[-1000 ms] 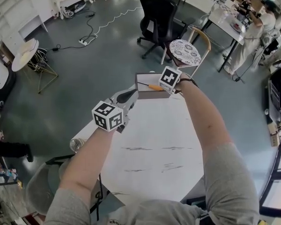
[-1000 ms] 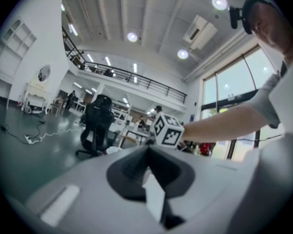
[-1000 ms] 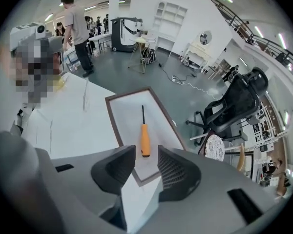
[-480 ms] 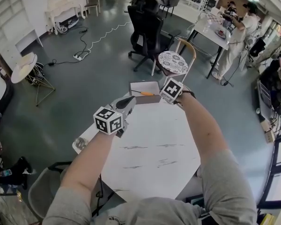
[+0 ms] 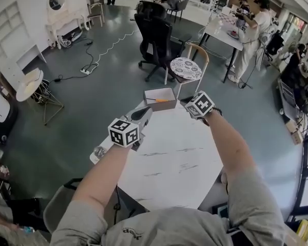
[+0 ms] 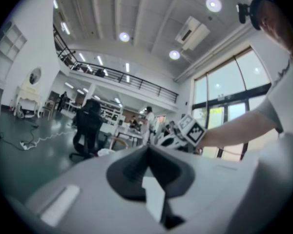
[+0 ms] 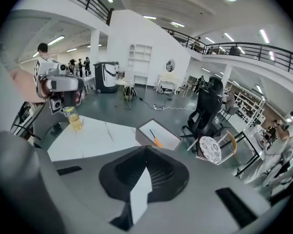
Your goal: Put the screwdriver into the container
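Screwdriver (image 5: 161, 100), orange handle with thin dark shaft, lies flat inside open grey box container (image 5: 149, 104) at table's far edge.

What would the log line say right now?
screwdriver: in container | right gripper: just closed, empty | left gripper: shut, empty

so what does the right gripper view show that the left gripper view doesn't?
Only the right gripper view: the container with the screwdriver inside, a jar of yellow liquid, the left gripper.
Only the left gripper view: the right gripper, its fingers just closed on nothing, and tall windows.
Both: the black office chair and the mezzanine railing.
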### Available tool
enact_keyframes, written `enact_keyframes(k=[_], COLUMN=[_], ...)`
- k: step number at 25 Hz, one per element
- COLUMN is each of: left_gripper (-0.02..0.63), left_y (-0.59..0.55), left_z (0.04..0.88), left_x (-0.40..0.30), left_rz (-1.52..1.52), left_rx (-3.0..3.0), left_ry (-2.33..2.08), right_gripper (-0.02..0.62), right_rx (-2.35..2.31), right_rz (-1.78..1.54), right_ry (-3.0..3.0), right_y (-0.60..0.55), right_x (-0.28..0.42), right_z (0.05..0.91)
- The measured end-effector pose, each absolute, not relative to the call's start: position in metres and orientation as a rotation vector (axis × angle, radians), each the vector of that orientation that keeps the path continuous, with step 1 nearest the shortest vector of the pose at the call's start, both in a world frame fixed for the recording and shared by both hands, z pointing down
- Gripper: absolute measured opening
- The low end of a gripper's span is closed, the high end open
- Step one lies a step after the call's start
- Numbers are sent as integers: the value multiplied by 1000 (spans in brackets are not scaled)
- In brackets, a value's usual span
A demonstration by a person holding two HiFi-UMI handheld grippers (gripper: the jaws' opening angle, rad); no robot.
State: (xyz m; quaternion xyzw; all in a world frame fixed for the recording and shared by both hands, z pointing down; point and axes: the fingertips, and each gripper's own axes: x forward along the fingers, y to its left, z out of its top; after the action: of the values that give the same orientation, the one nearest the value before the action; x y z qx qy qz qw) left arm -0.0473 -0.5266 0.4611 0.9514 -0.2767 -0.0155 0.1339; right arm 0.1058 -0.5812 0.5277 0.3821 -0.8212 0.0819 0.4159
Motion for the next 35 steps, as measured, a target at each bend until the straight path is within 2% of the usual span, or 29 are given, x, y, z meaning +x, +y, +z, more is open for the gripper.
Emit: enact_keyframes(k=[14,35], left_gripper=[3,3], left_y=[-454,-296], left_z=[425,406], left_x=[-52,-1], left_rz=[-67,-53], left_rx=[2796,2690], left_ry=[-794,-1085], right_gripper=[9,9], right_rx=[1123,1022], right_rz=[329,310], right_ry=[-2265,-2527], right_y=[-479,-349], right_x=[126,175], right_z=[498,462])
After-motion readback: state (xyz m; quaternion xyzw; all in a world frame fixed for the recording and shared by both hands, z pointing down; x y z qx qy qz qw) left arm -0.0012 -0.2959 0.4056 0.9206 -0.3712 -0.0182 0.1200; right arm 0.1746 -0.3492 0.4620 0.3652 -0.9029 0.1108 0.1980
